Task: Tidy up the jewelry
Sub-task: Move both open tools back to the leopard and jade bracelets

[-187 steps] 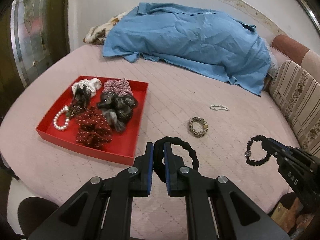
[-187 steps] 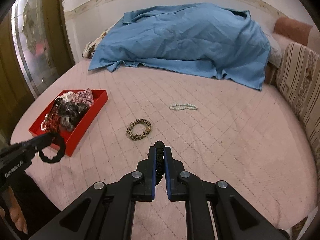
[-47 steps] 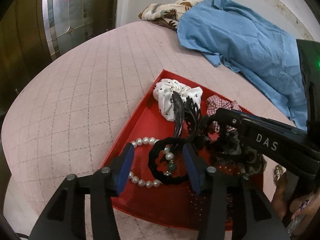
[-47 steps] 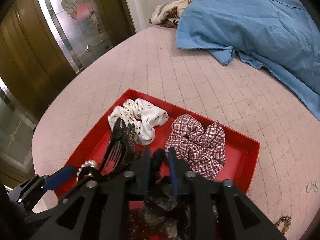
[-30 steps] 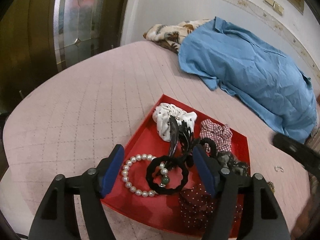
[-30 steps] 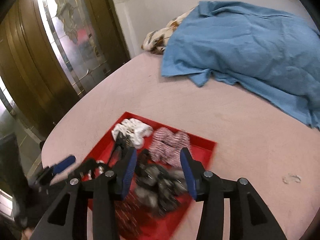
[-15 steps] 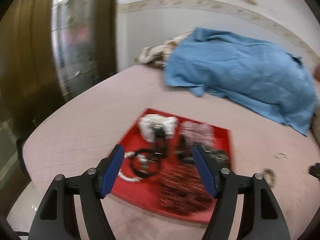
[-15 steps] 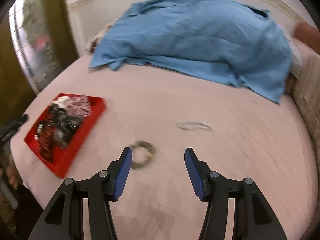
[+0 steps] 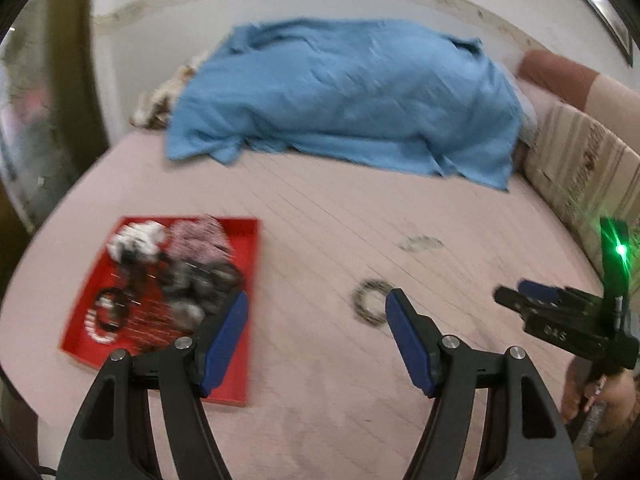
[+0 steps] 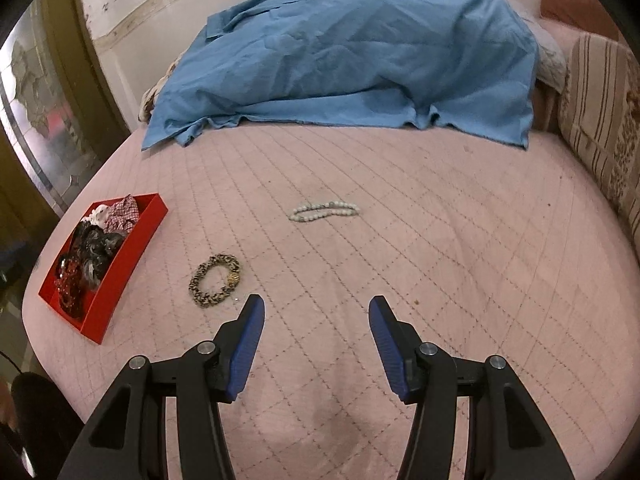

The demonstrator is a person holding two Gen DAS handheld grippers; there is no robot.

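Observation:
A red tray (image 9: 244, 368) (image 10: 132, 252) on the pink quilted bed holds scrunchies, a hair claw, a pearl bracelet and black bracelets. A leopard-print bracelet (image 10: 215, 274) (image 9: 370, 303) lies on the bed to the right of the tray. A pale bead bracelet (image 10: 325, 210) lies farther back, a blur in the left wrist view (image 9: 421, 243). My left gripper (image 9: 316, 320) is open and empty above the bed near the tray's right edge. My right gripper (image 10: 316, 316) is open and empty, short of the leopard bracelet; it also shows in the left wrist view (image 9: 520, 296).
A blue sheet (image 10: 352, 56) covers a heap at the back of the bed. Striped cushions (image 10: 600, 112) line the right side. A wooden and glass door (image 10: 36, 92) stands to the left. The bed's edge curves close in front of the tray.
Both grippers let go of their black bracelets in the tray, opened, and pulled back. The views have swung right towards the two bracelets lying on the bed.

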